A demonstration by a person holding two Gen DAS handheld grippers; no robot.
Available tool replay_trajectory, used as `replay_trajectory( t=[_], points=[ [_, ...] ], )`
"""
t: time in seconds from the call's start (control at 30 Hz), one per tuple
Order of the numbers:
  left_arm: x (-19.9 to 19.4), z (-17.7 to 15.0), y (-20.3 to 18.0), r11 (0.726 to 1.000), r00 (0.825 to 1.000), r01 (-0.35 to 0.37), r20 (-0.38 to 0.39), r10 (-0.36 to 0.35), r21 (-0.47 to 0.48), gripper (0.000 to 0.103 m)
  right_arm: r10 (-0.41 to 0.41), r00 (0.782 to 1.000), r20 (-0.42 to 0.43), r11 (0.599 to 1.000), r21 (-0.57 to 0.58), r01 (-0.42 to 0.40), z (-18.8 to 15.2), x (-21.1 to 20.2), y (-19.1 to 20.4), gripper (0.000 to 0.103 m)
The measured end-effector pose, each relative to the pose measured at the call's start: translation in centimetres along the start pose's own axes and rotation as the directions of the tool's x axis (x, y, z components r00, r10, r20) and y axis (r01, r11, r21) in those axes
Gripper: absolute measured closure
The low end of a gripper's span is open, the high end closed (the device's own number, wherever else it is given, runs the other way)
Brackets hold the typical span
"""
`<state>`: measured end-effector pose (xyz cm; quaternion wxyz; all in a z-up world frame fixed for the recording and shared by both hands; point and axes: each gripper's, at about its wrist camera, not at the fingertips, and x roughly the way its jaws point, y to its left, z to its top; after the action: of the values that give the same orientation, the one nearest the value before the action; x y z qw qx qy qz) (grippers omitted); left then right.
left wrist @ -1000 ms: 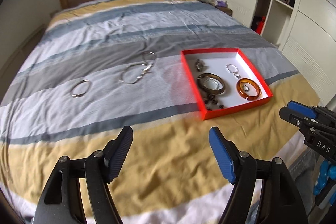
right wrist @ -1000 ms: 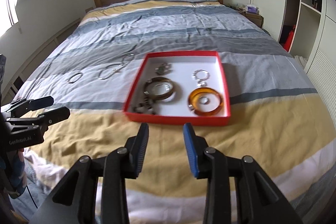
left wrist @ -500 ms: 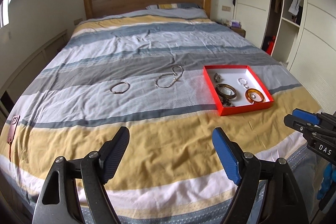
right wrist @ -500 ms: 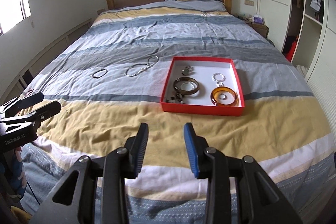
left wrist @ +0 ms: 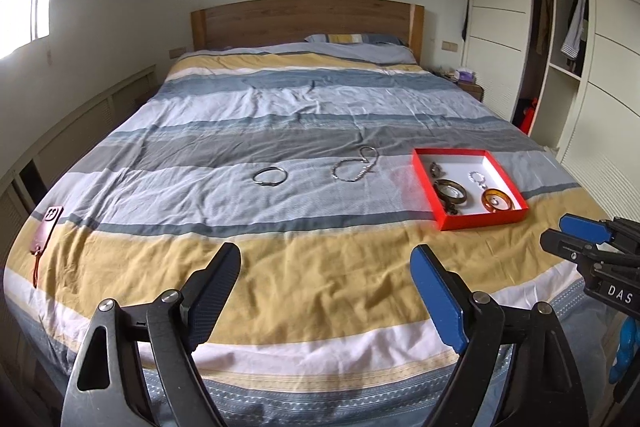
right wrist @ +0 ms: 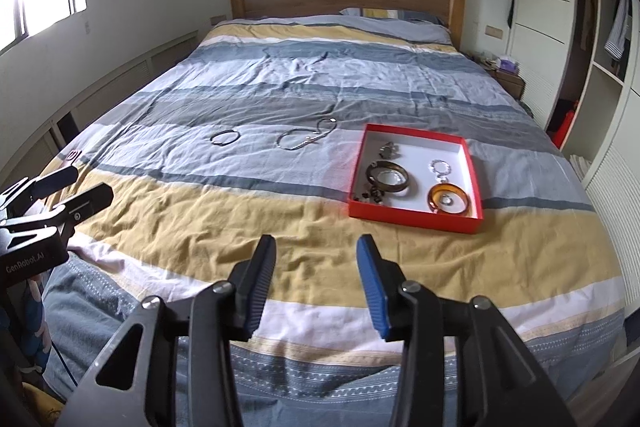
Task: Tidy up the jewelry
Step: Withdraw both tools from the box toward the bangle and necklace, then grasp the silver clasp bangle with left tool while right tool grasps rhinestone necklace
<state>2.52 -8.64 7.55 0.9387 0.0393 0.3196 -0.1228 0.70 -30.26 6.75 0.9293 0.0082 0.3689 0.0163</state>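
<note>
On a striped bed (left wrist: 280, 107), red tray (left wrist: 480, 221) of bangles seen at two o'clock, bracelet (left wrist: 269, 175) and chain (left wrist: 356, 169) left at twelve, left gripper (left wrist: 325, 291) and right gripper (right wrist: 316, 279) both empty, jaws being opened.

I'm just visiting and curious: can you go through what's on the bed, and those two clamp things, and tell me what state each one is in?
Red tray: on the bed, lidless, holding several pieces.
Amber bangle: flat in the tray.
Dark bangle: flat in the tray.
Silver bracelet: loose on the duvet.
Chain necklace: loose on the duvet.
Left gripper: empty, jaws opening.
Right gripper: empty, jaws opening.
</note>
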Motion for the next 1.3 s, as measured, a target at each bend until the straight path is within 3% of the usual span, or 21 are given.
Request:
replay_trajectory(
  t=[0.27,0.6,0.93,1.3],
  points=[
    [1.6,-0.5,2.3,0.998,0.998,-0.061,-0.026,0.06,-0.026,0.017,0.05,0.997,-0.052,0.998,-0.046,-0.052,0.2,2.8,2.2,0.062],
    [7.9,-0.5,5.8,0.993,0.989,-0.094,-0.121,0.086,-0.065,0.012,0.12,0.982,-0.144,0.99,-0.057,-0.129,2.1,10.6,3.9,0.057],
    [19.0,1.2,10.0,0.991,0.976,-0.087,-0.208,0.064,-0.1,0.008,0.151,0.961,-0.232,0.987,-0.009,-0.157,5.1,22.1,4.4,0.047],
    [30.9,4.3,11.4,0.998,0.967,-0.024,-0.253,0.008,-0.061,0.007,0.182,0.953,-0.244,0.976,0.159,-0.145,9.0,33.8,0.8,0.044]
  ],
)
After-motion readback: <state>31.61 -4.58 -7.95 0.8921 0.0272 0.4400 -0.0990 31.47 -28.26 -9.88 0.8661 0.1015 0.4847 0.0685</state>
